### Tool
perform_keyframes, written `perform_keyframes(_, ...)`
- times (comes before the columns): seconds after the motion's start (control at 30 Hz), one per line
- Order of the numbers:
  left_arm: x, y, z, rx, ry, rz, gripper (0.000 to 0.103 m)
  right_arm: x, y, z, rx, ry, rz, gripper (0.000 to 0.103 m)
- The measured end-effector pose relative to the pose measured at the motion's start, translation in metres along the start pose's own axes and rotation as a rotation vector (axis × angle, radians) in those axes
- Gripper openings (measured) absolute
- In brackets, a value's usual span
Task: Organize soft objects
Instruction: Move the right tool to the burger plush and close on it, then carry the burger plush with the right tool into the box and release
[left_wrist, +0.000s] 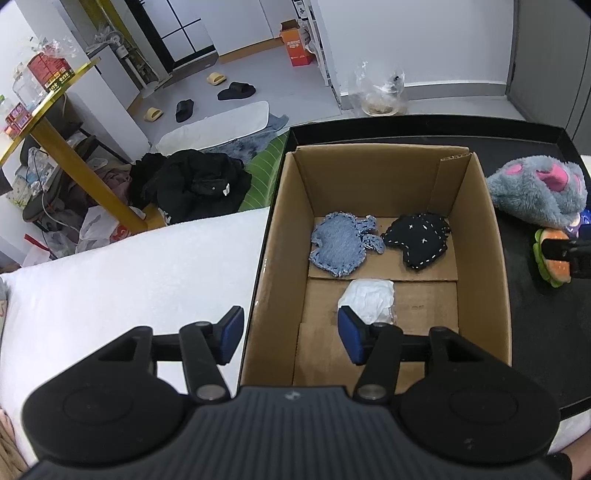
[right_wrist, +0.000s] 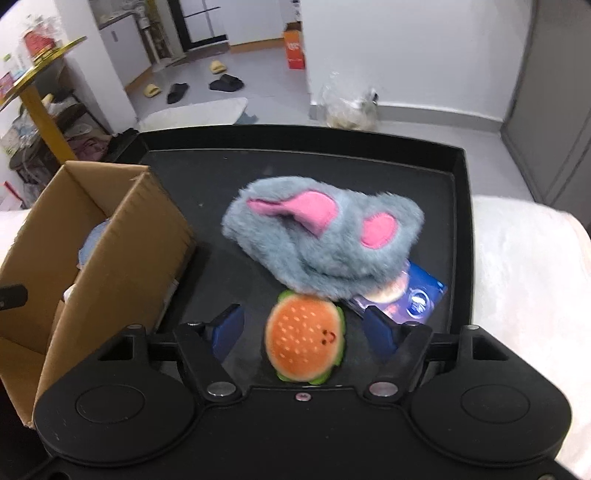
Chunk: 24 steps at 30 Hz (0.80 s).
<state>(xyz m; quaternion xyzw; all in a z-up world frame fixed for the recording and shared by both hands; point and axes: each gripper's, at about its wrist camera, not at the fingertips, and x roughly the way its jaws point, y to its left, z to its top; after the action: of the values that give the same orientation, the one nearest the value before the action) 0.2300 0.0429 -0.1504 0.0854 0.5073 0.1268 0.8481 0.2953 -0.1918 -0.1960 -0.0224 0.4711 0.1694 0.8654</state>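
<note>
An open cardboard box (left_wrist: 476, 236) stands on a black tray (left_wrist: 532, 332). Inside lie a blue denim soft piece (left_wrist: 338, 245), a black stitched soft piece (left_wrist: 419, 238) and a white crumpled soft item (left_wrist: 369, 297). My left gripper (left_wrist: 291, 334) is open and empty, straddling the box's near left wall. My right gripper (right_wrist: 303, 328) is open with its fingers either side of a plush burger (right_wrist: 304, 345) on the tray (right_wrist: 458, 206), not closed on it. A grey plush with pink patches (right_wrist: 325, 240) lies just behind the burger. The burger (left_wrist: 550, 258) and grey plush (left_wrist: 535, 192) also show in the left wrist view.
A blue tissue packet (right_wrist: 410, 299) lies under the grey plush. The box (right_wrist: 110, 251) stands left of my right gripper. White bedding (left_wrist: 129, 280) surrounds the tray. A clear plastic bag (left_wrist: 380, 92) sits on the floor beyond the tray.
</note>
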Motion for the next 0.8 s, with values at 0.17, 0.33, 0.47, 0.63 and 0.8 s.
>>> perform_keyframes(0.17, 0.003, 0.0, 0.0, -0.005, 0.007, -0.003, 0.055, 0.015, 0.002, -0.004, -0.036, 0.033, -0.034, 0.06)
perform_keyframes(0.33, 0.002, 0.001, 0.0, -0.009, -0.001, -0.009, 0.055, 0.012, 0.001, -0.005, -0.044, 0.033, -0.028, 0.038)
perform_keyframes(0.47, 0.0, 0.005, -0.001, -0.021, -0.006, -0.023, 0.055, 0.005, 0.004, -0.006, -0.039, 0.031, -0.023, 0.034)
perform_keyframes(0.63, 0.0, 0.012, -0.001, -0.052, -0.003, -0.049, 0.055, -0.004, 0.005, -0.009, -0.029, 0.035, -0.018, 0.034)
perform_keyframes(0.8, -0.002, 0.019, -0.001, -0.072, -0.005, -0.073, 0.055, -0.013, 0.01, -0.01, -0.041, 0.036, -0.024, 0.031)
